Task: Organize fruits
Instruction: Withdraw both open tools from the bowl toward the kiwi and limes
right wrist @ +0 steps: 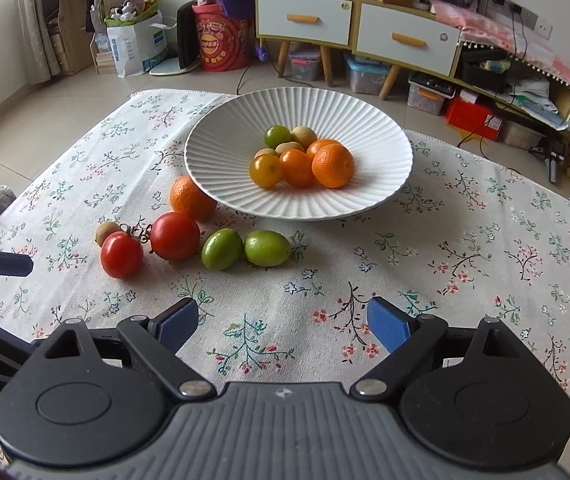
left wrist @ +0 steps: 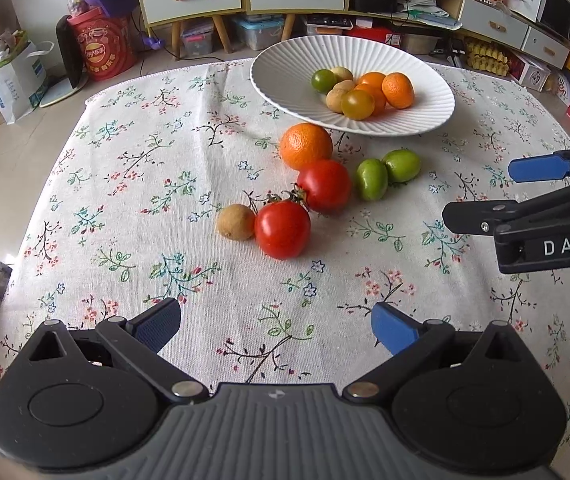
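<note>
Fruits lie in two groups on a table covered by a floral tablecloth [left wrist: 157,184]. A white ribbed plate [right wrist: 221,148] sits toward the far side and holds a small heap: a green fruit [right wrist: 277,136], several small tan ones, a yellow-orange one and three small oranges, all touching in the middle.

Just beside the plate's near rim, we see a loose cluster on the cloth. An orange [left wrist: 305,146] sits closest to the plate, touching a red tomato [left wrist: 324,185]. A second red tomato [left wrist: 282,229] lies nearer to us, joined to the first by a dry stem, with a small brown fruit [left wrist: 235,222] touching it. Two green fruits [right wrist: 245,249] rest side by side next to the tomatoes.

Our left gripper [left wrist: 276,324] hovers above the cloth short of the cluster, its blue-padded fingers spread wide and holding nothing. Our right gripper [right wrist: 282,324] is likewise spread wide and empty.
</note>
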Tool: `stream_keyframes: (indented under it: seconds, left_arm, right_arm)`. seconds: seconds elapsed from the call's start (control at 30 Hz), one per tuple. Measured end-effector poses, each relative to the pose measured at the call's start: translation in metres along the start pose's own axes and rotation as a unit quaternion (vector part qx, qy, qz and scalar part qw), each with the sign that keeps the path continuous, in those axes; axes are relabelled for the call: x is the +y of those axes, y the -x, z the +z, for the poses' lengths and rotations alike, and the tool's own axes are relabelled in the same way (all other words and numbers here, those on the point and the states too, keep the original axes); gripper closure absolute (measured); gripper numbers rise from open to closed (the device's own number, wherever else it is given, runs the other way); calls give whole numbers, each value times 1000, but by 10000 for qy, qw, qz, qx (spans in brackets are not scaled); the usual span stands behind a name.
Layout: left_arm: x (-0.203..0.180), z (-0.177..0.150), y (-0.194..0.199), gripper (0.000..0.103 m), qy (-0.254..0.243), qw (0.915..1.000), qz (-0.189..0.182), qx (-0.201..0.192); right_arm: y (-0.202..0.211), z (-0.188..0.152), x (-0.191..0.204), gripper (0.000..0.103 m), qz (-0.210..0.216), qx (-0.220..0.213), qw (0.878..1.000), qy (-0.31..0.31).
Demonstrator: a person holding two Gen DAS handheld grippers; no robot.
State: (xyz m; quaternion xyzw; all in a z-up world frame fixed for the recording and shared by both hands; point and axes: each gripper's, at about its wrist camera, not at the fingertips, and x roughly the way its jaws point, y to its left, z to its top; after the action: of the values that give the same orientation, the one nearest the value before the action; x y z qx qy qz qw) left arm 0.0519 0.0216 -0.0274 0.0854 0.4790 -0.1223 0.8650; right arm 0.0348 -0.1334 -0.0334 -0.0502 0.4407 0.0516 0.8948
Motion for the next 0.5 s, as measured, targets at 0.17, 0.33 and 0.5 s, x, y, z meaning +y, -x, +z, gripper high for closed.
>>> stream_keyframes:
  seconds: [0.17, 0.33, 0.5]
  left_arm:
    - [9, -6, -4, 7, 12, 10000, 28, 82]
    - [22, -10, -8, 7, 87, 9998, 59, 141]
    - [33, -11, -14, 7, 247, 9996, 60, 157]
  right_arm:
    - [-5, 0, 7, 13, 9, 81, 9999, 82]
    - [-11, 1, 15, 13, -10, 147, 9998, 146]
    - [-18, 3, 21, 13, -17, 226, 9996, 195]
